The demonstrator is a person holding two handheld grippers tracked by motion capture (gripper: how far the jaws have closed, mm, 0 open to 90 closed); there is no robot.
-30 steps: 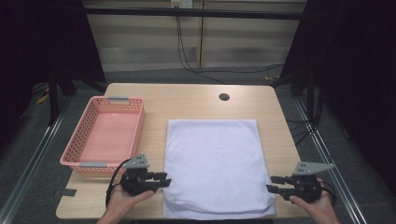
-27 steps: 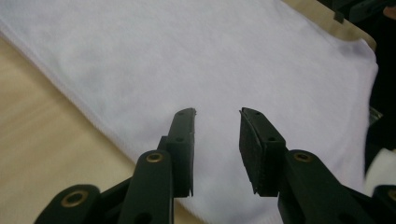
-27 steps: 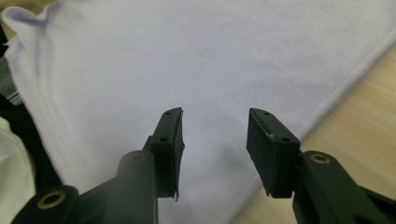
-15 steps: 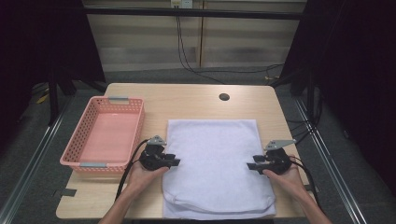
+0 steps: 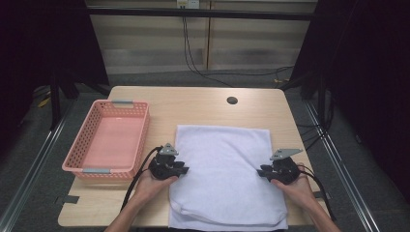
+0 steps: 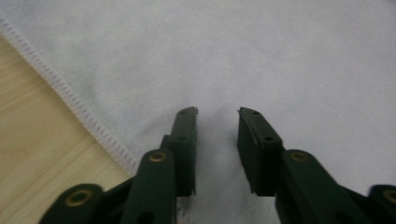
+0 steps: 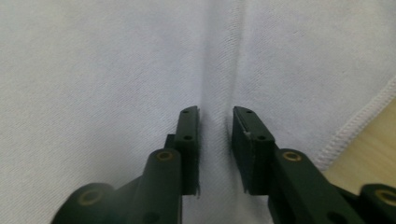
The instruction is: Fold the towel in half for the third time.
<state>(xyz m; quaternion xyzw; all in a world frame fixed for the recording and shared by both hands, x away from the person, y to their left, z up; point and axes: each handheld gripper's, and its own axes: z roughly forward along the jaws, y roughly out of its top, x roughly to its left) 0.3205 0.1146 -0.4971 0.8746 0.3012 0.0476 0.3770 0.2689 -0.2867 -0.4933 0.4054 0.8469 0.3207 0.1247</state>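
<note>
A white towel (image 5: 222, 169), folded into a thick rectangle, lies on the wooden table (image 5: 193, 104). My left gripper (image 5: 183, 169) rests on its left edge and my right gripper (image 5: 263, 171) on its right edge, each pointing inward. In the left gripper view the jaws (image 6: 217, 112) have just been closing and press into the towel (image 6: 280, 56), a slight pucker of cloth between them. In the right gripper view the jaws (image 7: 215, 109) have just been closing as well, and a raised ridge of towel (image 7: 93, 70) runs up between them.
A pink mesh basket (image 5: 96, 170) stands left of the towel, close to my left hand. A small dark hole (image 5: 232, 100) marks the table's far side. Bare wood shows beside the hems (image 6: 37, 130) (image 7: 373, 140). The table's front edge is near my forearms.
Both grippers moved from the near corners of the towel up along its side edges and inward onto the cloth. The towel's near edge now looks bunched and rounded.
</note>
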